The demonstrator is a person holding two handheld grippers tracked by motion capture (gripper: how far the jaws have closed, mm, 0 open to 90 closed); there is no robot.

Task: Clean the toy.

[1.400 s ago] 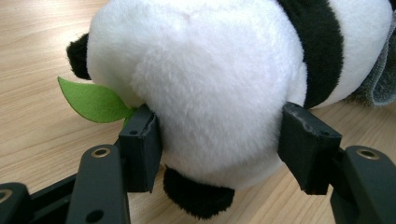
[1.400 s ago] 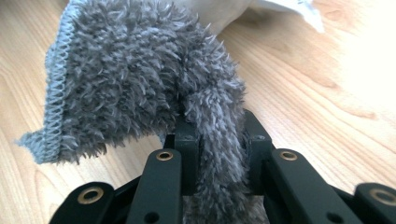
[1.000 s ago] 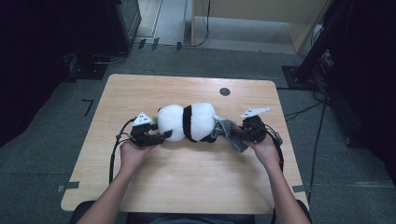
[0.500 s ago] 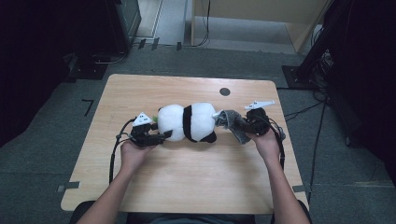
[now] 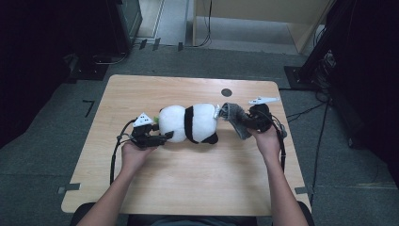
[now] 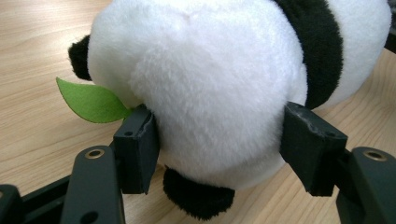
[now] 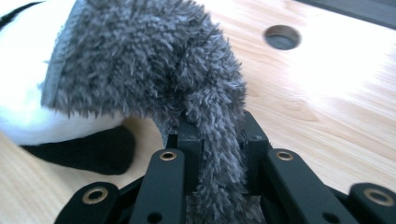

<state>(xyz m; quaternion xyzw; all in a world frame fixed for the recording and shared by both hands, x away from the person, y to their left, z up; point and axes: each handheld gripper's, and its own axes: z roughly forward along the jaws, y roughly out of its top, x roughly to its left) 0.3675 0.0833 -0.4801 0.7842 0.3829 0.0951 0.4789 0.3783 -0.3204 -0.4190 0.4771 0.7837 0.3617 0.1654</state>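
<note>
High view: since a second earlier, the right tool (image 5: 248, 121) had drawn the grey cloth (image 5: 234, 117) off the panda (image 5: 190, 123), so the stripping looked nearly done. The panda lay mid-surface (image 5: 197, 188) between both tools.

Left tool view: the left tool (image 6: 219, 140) held the panda's white body (image 6: 210, 93).

Right tool view: the right tool (image 7: 217, 140) was clamped on the cloth (image 7: 149, 60).

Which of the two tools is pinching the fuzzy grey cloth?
The right tool. Its jaws are shut on the grey cloth, which hangs between them. The left tool sits around the white end of the toy panda instead.
</note>
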